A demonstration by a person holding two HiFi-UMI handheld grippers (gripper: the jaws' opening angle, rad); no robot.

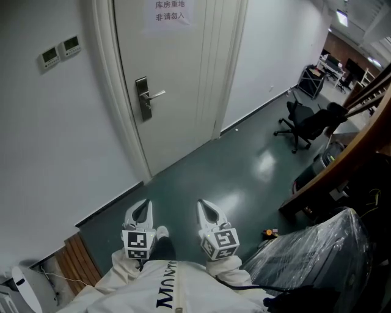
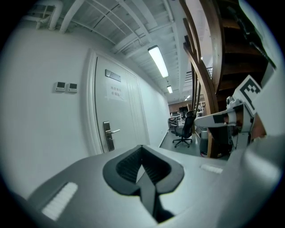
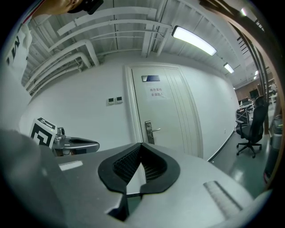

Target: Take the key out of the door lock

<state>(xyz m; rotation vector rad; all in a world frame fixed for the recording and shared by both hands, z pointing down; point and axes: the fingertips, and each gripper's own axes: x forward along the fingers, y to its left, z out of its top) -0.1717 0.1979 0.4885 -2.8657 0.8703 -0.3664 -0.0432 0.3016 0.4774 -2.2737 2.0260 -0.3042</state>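
A white door (image 1: pixel 177 79) stands shut across the green floor, several steps ahead. Its metal lock plate (image 1: pixel 144 98) carries a lever handle (image 1: pixel 157 94); the plate also shows in the left gripper view (image 2: pixel 108 136) and the right gripper view (image 3: pixel 148 132). At this distance I cannot make out a key in it. My left gripper (image 1: pixel 144 206) and right gripper (image 1: pixel 204 205) are held side by side low in front of the person, pointing toward the door. Both are shut with nothing between the jaws. Each shows in the other's view: the right gripper (image 2: pixel 205 119), the left gripper (image 3: pixel 94 144).
Two wall control panels (image 1: pixel 60 52) sit left of the door, and a paper notice (image 1: pixel 168 12) hangs on it. A black office chair (image 1: pixel 302 125) stands at the right, beside a wooden stair beam (image 1: pixel 342 165). A plastic-wrapped bundle (image 1: pixel 317 257) lies near the right gripper. Wooden slats (image 1: pixel 82 260) are at the lower left.
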